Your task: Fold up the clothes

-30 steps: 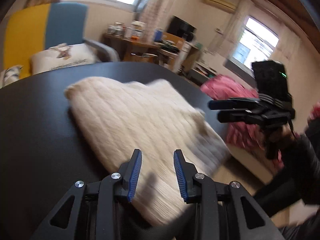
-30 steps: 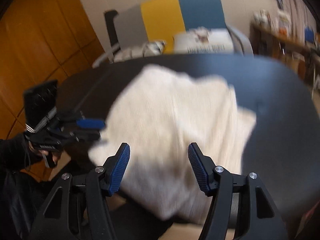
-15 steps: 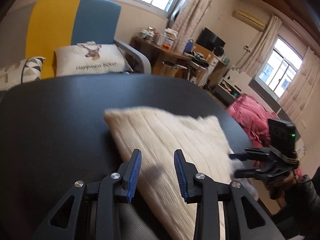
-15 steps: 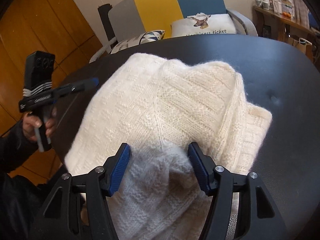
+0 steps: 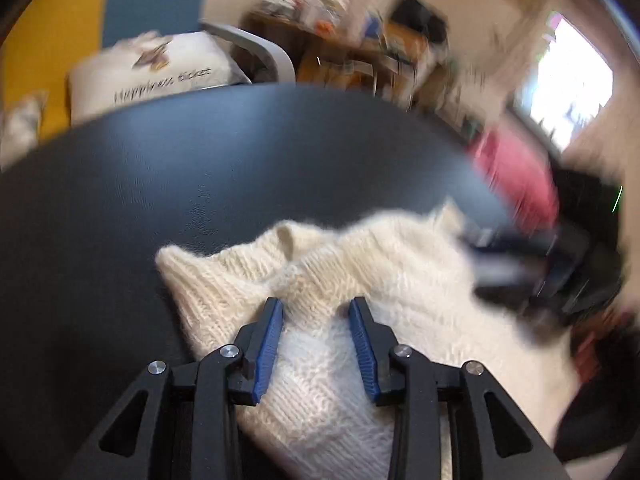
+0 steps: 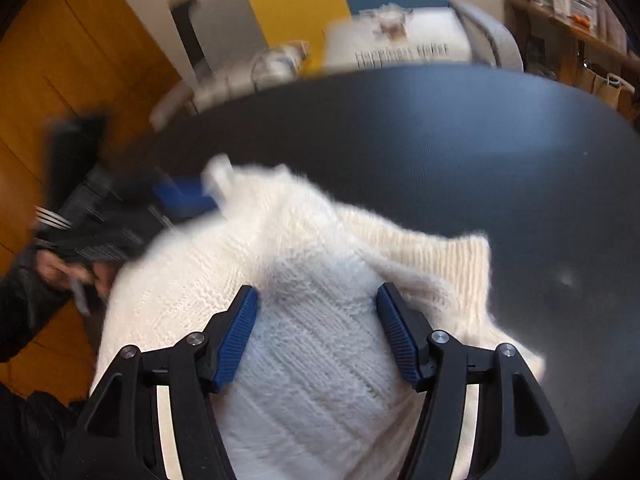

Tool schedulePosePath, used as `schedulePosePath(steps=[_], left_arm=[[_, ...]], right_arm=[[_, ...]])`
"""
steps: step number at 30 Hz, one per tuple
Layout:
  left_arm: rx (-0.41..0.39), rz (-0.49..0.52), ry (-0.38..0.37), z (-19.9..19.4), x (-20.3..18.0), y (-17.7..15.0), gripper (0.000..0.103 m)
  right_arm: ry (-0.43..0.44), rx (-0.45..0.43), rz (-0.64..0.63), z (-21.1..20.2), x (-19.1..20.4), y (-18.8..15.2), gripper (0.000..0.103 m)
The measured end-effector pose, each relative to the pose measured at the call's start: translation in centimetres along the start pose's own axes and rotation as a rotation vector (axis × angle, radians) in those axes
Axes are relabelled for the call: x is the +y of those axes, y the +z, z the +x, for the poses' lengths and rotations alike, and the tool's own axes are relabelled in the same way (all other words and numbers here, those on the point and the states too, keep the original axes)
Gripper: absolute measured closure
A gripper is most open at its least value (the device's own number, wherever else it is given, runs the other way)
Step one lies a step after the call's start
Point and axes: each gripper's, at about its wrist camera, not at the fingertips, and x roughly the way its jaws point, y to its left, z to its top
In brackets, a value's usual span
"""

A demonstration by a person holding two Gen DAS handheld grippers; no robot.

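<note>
Cream knit sweater (image 5: pixel 400 280) bunched at the near edge of the black table (image 5: pixel 200 168), long axis unclear, left gripper (image 5: pixel 316 312) part-open over it, jaws just widening, right gripper (image 6: pixel 318 300) wider, knit between unpinched pads, only right view shows wooden wall (image 6: pixel 60 60).

The knit sweater (image 5: pixel 360 280) lies bunched at the near edge of the table (image 5: pixel 200 168). Behind the table stands a chair (image 6: pixel 340 4) with a printed cushion (image 6: pixel 400 44) on its seat; a cluttered desk (image 5: pixel 360 52) sits off to the right.
</note>
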Motion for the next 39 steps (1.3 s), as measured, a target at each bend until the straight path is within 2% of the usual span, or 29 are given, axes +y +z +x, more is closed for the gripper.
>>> schedulePosePath(steps=[2,5,7,10,12,14,16,17,21,23,24,27,29,32,35,37,39], left_arm=[[-0.014,-0.052,-0.05,-0.3,1.0,0.1,0.066],[-0.081,-0.085,-0.036,-2.0,1.3,0.5,0.069],[-0.155,-0.075,-0.052,-3.9,0.6,0.5,0.069],[-0.21,-0.012,-0.084,-5.7,-1.3,0.1,0.068],[-0.172,0.061,-0.055,-5.2,-3.1,-0.5,0.068],[-0.119,0.118,0.025,-3.4,-4.0,-1.3,0.068],[-0.095,0.169,0.099,-1.7,-4.8,-2.0,0.065],[-0.106,0.177,0.11,-1.6,-5.0,-2.2,0.064],[-0.1,0.096,0.124,-2.6,-5.4,-1.3,0.064],[-0.152,0.115,0.146,-4.7,-6.5,-1.8,0.065],[-0.175,0.138,0.131,-5.7,-7.3,-2.5,0.065],[-0.222,0.209,0.085,-8.3,-9.7,-5.5,0.064],[-0.23,0.273,0.095,-9.1,-11.6,-7.8,0.064],[-0.166,0.307,0.086,-8.3,-13.2,-10.3,0.064],[-0.009,0.301,0.147,-4.3,-13.1,-12.2,0.064],[-0.08,0.307,0.156,-4.0,-13.0,-12.8,0.064],[-0.098,0.266,0.138,-4.8,-12.8,-12.4,0.064]], right_arm=[[0.012,-0.027,-0.006,-0.4,-0.2,-0.6,0.039],[0.008,-0.044,-0.032,-0.5,-0.1,-0.8,0.038],[0.009,-0.03,-0.034,-0.7,-0.1,-0.5,0.037],[-0.029,-0.038,-0.055,-2.3,1.1,0.2,0.037],[-0.015,-0.062,-0.083,-4.0,2.3,0.1,0.036],[0.003,-0.06,-0.115,-5.1,3.6,-0.8,0.036],[-0.015,0.007,-0.137,-4.7,4.1,-2.5,0.031],[-0.03,0.052,-0.138,-4.0,4.0,-3.4,0.028],[-0.075,0.008,-0.169,-3.9,3.9,-5.5,0.027],[-0.098,-0.01,-0.144,-5.4,4.4,-5.3,0.027],[-0.109,-0.026,-0.153,-6.5,5.0,-5.5,0.027],[-0.027,-0.071,-0.197,-10.0,7.3,-6.8,0.027],[0.021,-0.076,-0.216,-11.2,8.9,-8.1,0.027],[0.066,-0.033,-0.206,-10.3,9.9,-10.1,0.027],[-0.015,0.093,-0.131,-6.6,8.2,-12.6,0.027],[-0.007,0.015,-0.101,-6.7,7.2,-13.6,0.027],[0.025,-0.026,-0.01,-7.7,6.2,-13.7,0.027]])
